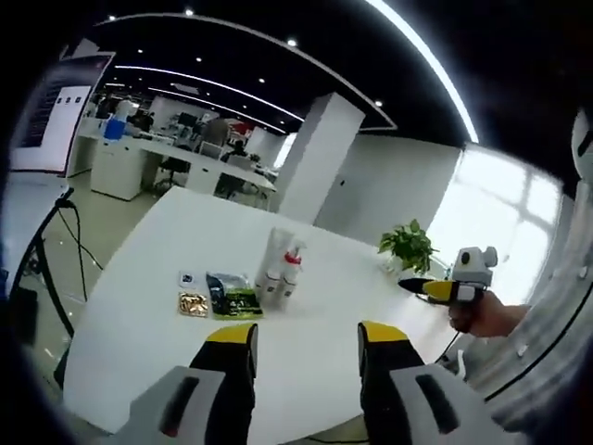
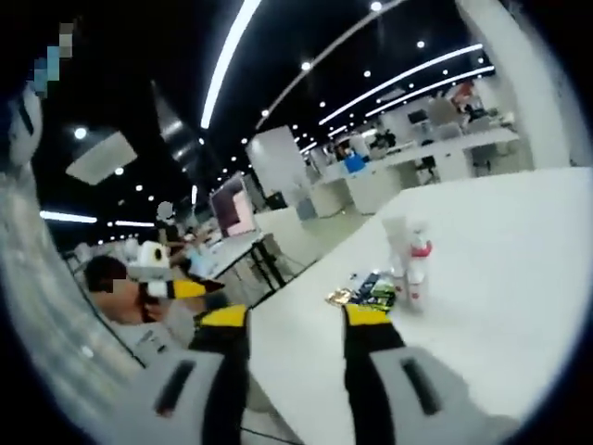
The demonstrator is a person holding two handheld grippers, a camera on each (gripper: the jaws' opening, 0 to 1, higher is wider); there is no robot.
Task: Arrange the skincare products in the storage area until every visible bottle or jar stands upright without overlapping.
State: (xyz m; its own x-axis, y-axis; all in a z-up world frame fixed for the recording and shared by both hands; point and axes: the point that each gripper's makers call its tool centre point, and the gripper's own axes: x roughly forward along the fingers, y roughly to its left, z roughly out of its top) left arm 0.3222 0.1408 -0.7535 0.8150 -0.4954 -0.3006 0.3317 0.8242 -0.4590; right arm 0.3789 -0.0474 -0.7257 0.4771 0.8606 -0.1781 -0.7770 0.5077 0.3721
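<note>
**Skincare bottles waiting mid-table, both claws hanging back**

The skincare bottles [image 1: 281,264] are standing close together near the middle of the white table [image 1: 139,315], two or three pale ones, one with a red collar under a spray top [image 1: 293,261]. From my right gripper view they are showing as the same tight cluster [image 2: 410,260], upright as far as I can judge, though I cannot tell whether they are touching. Just beside them flat packets are lying: a dark green one [image 1: 232,295], a gold one [image 1: 193,303] and a small white card [image 1: 187,278].

I am holding my left gripper [image 1: 306,348] above the near edge of the table, jaws spread and gripping nothing, well apart from the bottles. My right gripper [image 2: 295,324] is hovering off the table's edge, jaws likewise parted and empty; in the left gripper view it is pointing in from the right [image 1: 445,287], held in my hand [image 1: 486,315].

A potted plant [image 1: 408,246] is sitting towards the far edge.

I am judging the work barely begun: nothing is grasped, and the packets are lying flat beside the bottles, waiting to be sorted.
</note>
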